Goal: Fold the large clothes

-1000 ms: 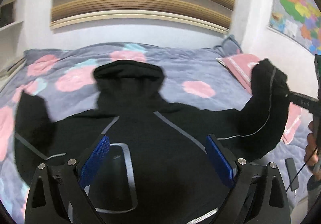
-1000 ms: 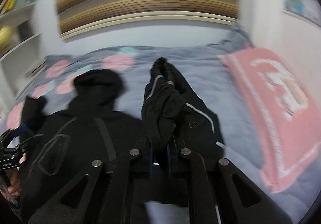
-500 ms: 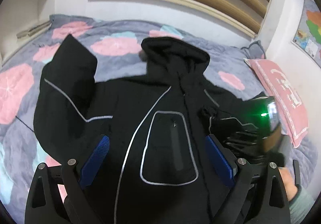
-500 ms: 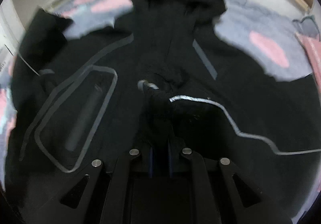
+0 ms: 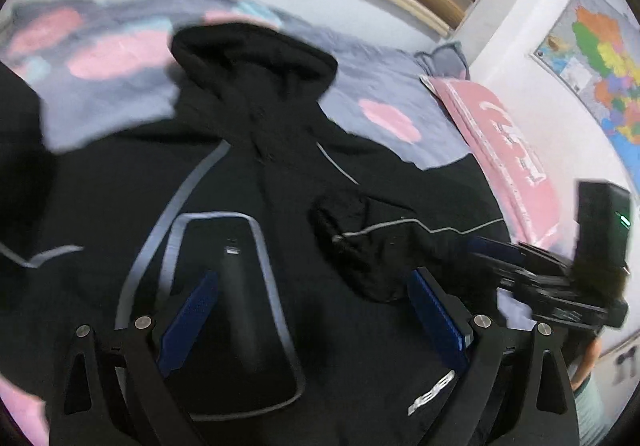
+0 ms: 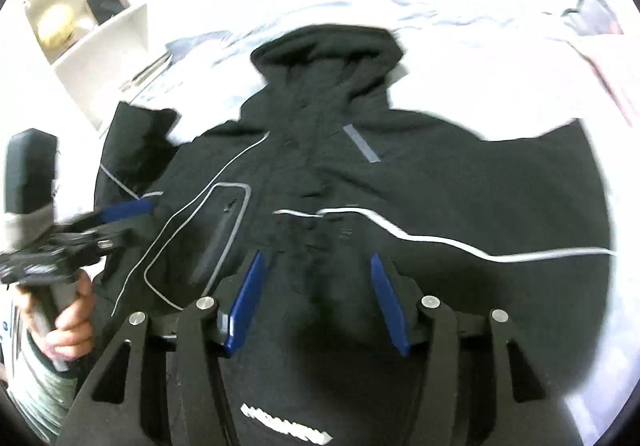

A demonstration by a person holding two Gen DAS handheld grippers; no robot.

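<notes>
Black hooded jacket (image 5: pixel 248 206) spread front-up on floral bed (image 5: pixel 384 94), right sleeve (image 5: pixel 400 238) folded across chest, left tool (image 5: pixel 312 310) spread wide above pocket, right tool (image 6: pixel 316 298) spread, gripping nothing.

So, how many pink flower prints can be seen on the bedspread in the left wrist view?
3 clearly: one right of the hood, one left of it, one at far left. The black jacket may hide more.

Right tool (image 6: pixel 316 302) opened, released sleeve (image 5: pixel 380 242); sleeve now folded across jacket (image 5: pixel 248 206) chest.
</notes>
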